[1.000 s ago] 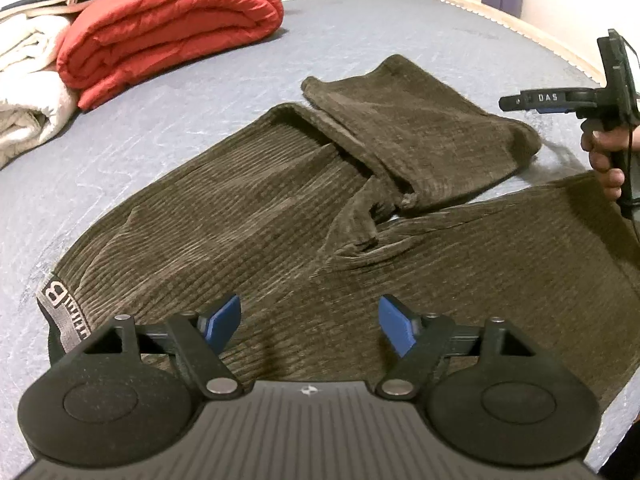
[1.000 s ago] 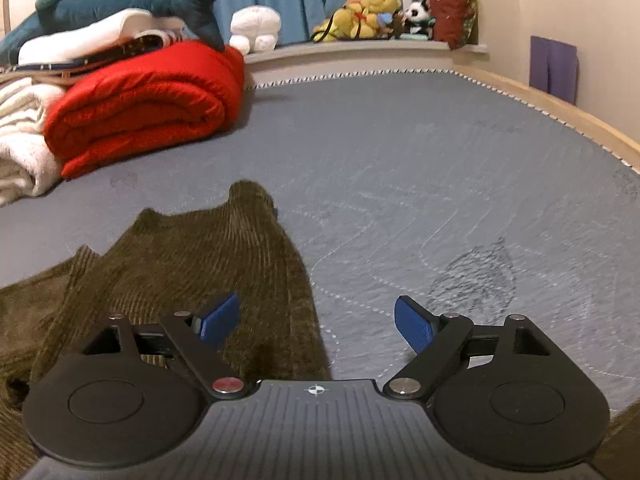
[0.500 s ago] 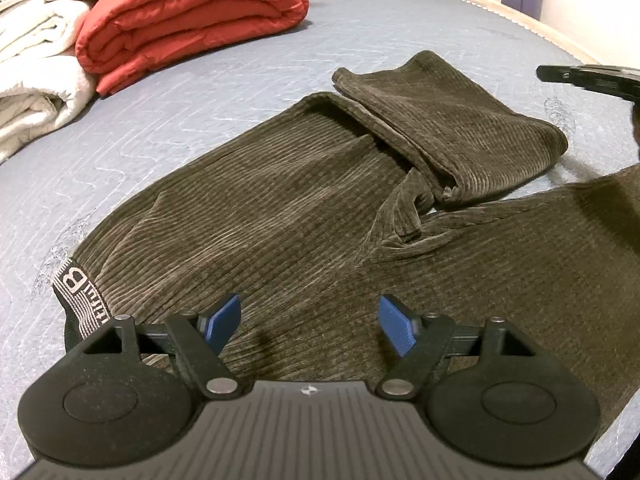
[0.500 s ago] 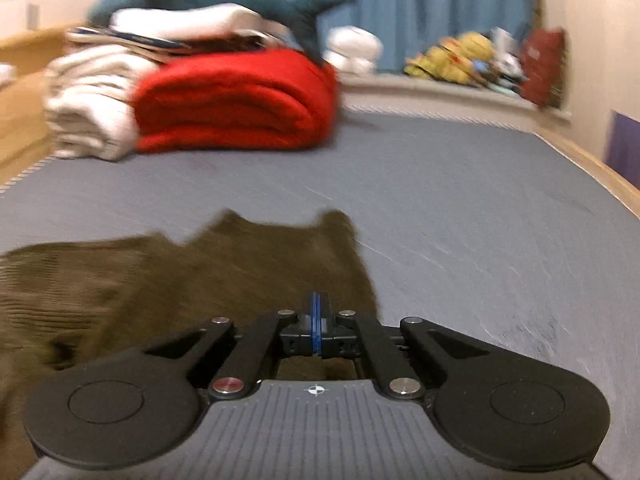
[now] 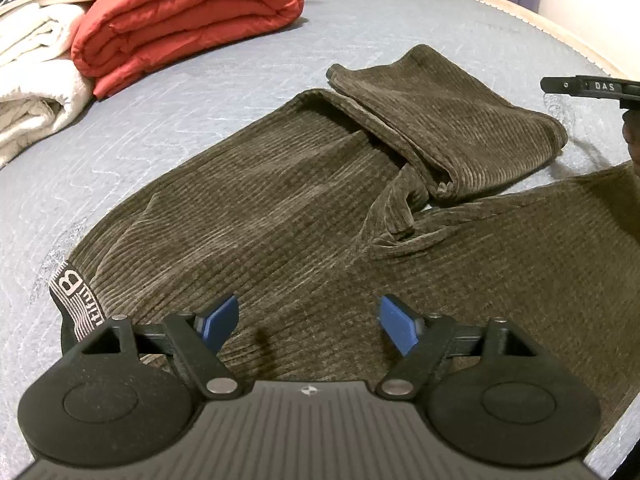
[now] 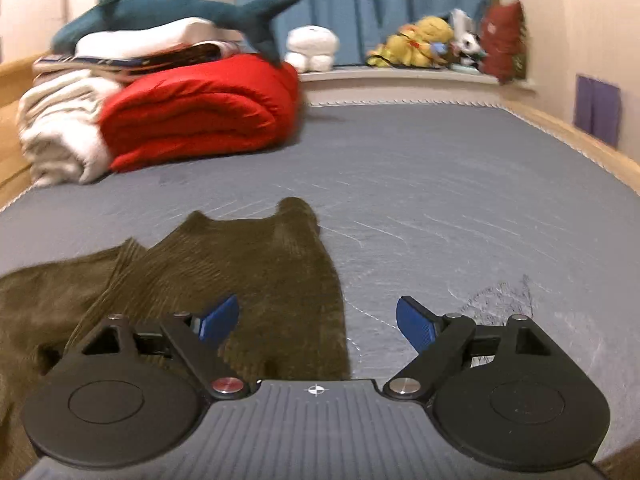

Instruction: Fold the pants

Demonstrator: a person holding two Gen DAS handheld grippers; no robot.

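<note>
1. Pants: dark olive-brown corduroy, lying on a grey quilted mattress. One leg runs away from the left wrist camera and its lower part is folded back on itself, giving a doubled flap at the far end. The other leg spreads toward the right edge of that view. Fabric is bunched into a small twist at the crotch, between the two legs.
2. Waistband: black and white elastic with a large letter B, at the near left of the pants, just beside the left gripper's body.
3. Left gripper: jaws spread wide, blue pads apart, poised over the upper part of the pants with nothing pinched between the pads. Contact with the cloth cannot be judged.
4. Right gripper: jaws have just been opening and now stand wide, nothing between them. Its left pad lies over the folded leg end; its right pad lies over bare mattress. The frame is slightly blurred. In the left wrist view the same tool shows as a black bar at the right edge, above the far leg, with part of a hand below it.
5. Surroundings: a rolled red quilt and folded white blankets sit at the far left of the mattress, well apart from the pants. A blue plush shark lies on top of that pile. More soft toys line a ledge before a blue curtain.
</note>
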